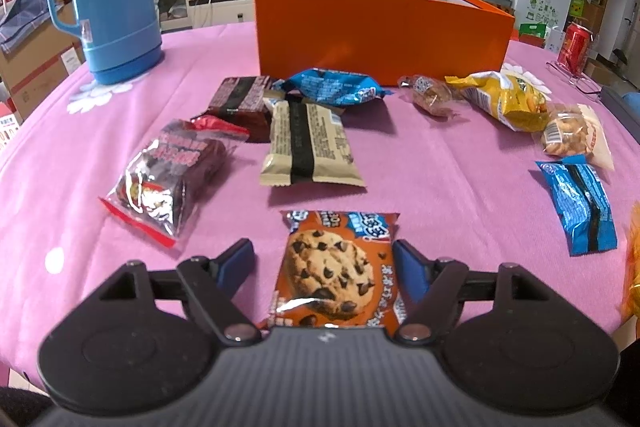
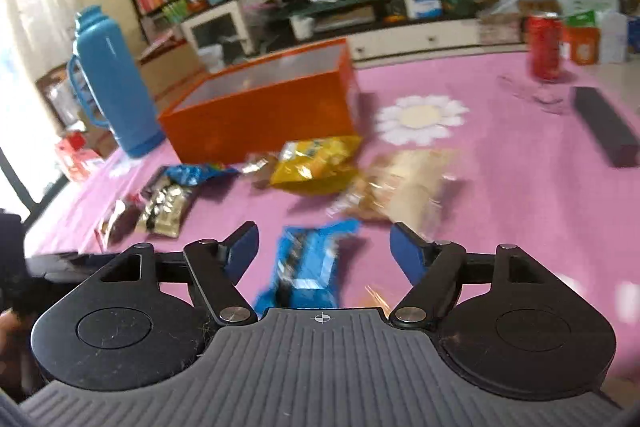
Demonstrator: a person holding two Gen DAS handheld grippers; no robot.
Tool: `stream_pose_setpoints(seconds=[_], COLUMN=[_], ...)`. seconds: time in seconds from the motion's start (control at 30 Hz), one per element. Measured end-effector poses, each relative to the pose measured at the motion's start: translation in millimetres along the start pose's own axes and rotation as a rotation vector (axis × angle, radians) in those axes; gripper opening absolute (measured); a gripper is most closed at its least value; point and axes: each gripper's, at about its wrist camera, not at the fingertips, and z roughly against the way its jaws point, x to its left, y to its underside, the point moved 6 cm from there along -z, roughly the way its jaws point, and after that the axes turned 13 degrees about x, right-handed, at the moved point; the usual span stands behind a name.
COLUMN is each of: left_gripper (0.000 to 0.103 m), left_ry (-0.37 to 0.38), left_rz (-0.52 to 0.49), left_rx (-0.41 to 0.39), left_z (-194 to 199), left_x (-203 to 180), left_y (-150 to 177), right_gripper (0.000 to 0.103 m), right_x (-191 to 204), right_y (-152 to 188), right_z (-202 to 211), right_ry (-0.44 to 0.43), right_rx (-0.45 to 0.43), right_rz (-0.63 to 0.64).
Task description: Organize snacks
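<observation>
I have the left gripper [image 1: 323, 263] straddling the cookie pack [image 1: 334, 273] at lower centre, jaws wide: the right pad looks to be at the wrapper's edge, the left pad stands clear, so nothing is gripped. The right gripper [image 2: 323, 247] stands just as wide over the blue pack [image 2: 306, 267], both pads clear of it, in a blurred frame. The orange box [image 1: 380, 35] waits open at upper centre, presumably where the snacks go. Other packs lie scattered on the pink cloth [image 1: 460, 187] before it.

Two low wrist views across the pink table [image 1: 460, 187], both facing the orange box [image 1: 380, 39].
</observation>
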Motion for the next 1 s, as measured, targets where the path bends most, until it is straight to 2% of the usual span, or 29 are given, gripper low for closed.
stream_pose_setpoints(seconds=[0.13,0.23,0.3,0.37,0.47,0.6,0.67,0.8,0.9,1.0], left_gripper=[0.074,0.074,0.074,0.074,0.074,0.074,0.075,0.076,0.076,0.076], left_ry=[0.001,0.008,0.018,0.03,0.037,0.036,0.037,0.032,0.026,0.033], left_rz=[0.011,0.008,0.012,0.023,0.03,0.023,0.026,0.025,0.023,0.04], left_rx=[0.0,0.002,0.001,0.001,0.0,0.0,-0.002,-0.003,-0.003,-0.004], left_z=[0,1,2,3,3,3,3,2,1,2], left_x=[0,0,1,3,3,3,3,2,2,6], left_y=[0,1,1,1,0,1,0,-1,-1,-1], right_gripper=[0.064,0.064,0.064,0.066,0.065,0.059,0.057,0.051,0.051,0.052], right_x=[3,10,13,19,27,34,29,24,47,78], right_y=[34,54,61,66,63,50,47,52,66,64], right_z=[16,5,-7,-17,-30,-45,-44,-40,-42,-54], right_ry=[0.067,0.101,0.092,0.07,0.126,0.2,0.213,0.165,0.043,-0.048], right_rx=[0.121,0.172,0.201,0.21,0.202,0.182,0.177,0.211,0.246,0.239], right_rz=[-0.013,0.005,-0.01,-0.016,0.034,0.127,0.119,0.045,0.022,0.049])
